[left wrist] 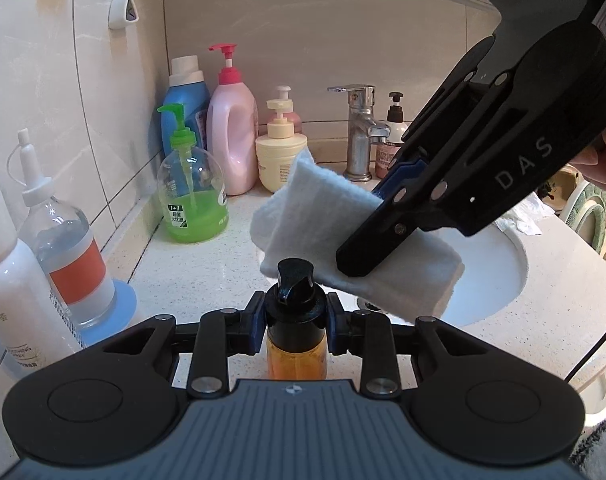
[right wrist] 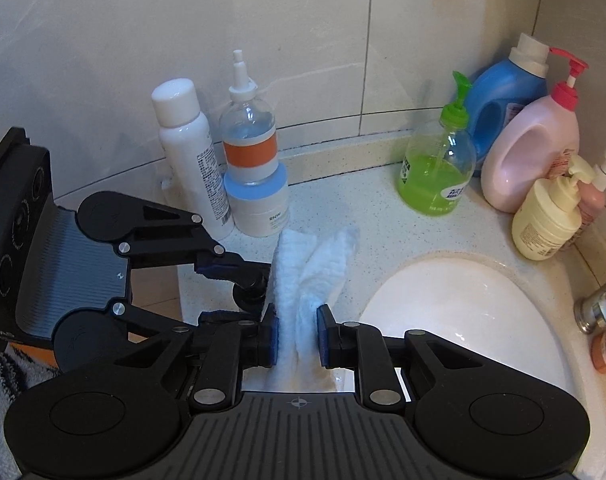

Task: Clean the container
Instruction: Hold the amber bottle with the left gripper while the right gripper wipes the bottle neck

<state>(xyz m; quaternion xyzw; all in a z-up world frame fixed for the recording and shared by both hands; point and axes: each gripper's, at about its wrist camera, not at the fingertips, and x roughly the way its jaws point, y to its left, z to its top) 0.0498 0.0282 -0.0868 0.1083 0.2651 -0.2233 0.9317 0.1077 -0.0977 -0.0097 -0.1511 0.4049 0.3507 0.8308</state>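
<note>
"DAS" — right claw (left wrist: 359,268) lettering

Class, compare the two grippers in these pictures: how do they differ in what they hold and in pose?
The left gripper clamps an amber pump bottle at its black collar; the right gripper pinches a white cloth. In the left wrist view the left points level and the right slants down, cloth by the pump. Both are shut.

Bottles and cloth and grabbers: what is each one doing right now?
left gripper: shut on the amber bottle.
amber bottle: upright, black pump on.
right gripper: shut on the white cloth.
white cloth: folded, beside the pump.
green soap bottle: standing, part full.
tap: no water visible.
</note>
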